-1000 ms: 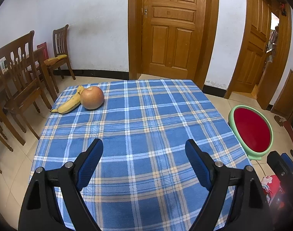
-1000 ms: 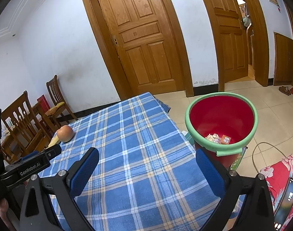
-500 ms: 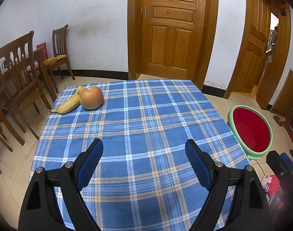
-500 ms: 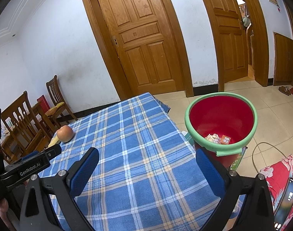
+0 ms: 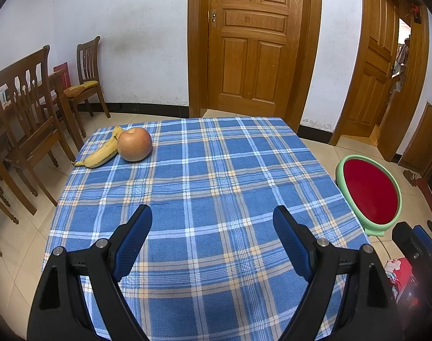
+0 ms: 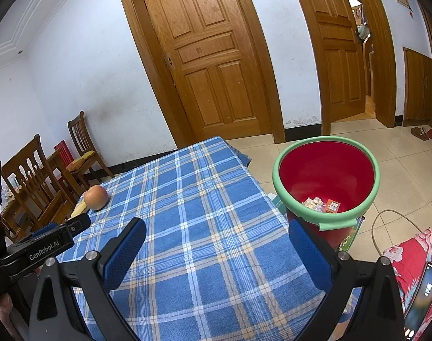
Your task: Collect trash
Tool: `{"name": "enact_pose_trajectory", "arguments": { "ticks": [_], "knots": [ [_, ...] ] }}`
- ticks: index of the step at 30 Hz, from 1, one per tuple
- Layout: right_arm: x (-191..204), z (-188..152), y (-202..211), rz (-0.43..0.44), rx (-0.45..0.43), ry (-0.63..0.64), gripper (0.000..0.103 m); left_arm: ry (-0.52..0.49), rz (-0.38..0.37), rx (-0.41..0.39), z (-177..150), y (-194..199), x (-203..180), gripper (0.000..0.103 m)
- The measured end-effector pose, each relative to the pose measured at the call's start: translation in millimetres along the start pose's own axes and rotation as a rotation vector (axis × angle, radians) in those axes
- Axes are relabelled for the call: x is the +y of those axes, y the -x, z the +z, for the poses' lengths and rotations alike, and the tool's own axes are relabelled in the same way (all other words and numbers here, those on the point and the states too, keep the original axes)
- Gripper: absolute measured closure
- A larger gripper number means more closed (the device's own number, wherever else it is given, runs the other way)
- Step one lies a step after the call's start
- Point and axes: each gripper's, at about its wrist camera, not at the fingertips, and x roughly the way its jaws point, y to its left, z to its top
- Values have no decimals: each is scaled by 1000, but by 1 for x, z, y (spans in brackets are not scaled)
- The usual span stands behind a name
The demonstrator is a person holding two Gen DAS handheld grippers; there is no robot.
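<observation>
A red bin with a green rim [image 6: 326, 176] stands on the floor at the table's right side; crumpled paper [image 6: 312, 202] and a small orange box [image 6: 333, 205] lie inside it. The bin also shows in the left wrist view [image 5: 371, 193]. My left gripper [image 5: 213, 230] is open and empty above the near part of the blue plaid tablecloth [image 5: 204, 176]. My right gripper [image 6: 216, 238] is open and empty over the cloth [image 6: 193, 204], left of the bin.
An apple [image 5: 134, 144] and a banana [image 5: 102, 153] lie at the table's far left corner. Wooden chairs [image 5: 25, 108] stand to the left. Closed wooden door [image 5: 253, 42] behind. A phone [image 6: 422, 292] and red floral fabric [image 6: 412, 255] lie at lower right.
The left wrist view has shifted very slightly; the apple and banana sit a touch further left in frame. Both grippers stay open and nothing else moved.
</observation>
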Motion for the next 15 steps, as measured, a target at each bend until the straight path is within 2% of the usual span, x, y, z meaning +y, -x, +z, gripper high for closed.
{"name": "enact_pose_trajectory", "arguments": {
  "ticks": [15],
  "knots": [
    [-1, -1, 0, -1, 2, -1, 1, -1, 9, 7, 3, -2, -2, 17]
  ]
}}
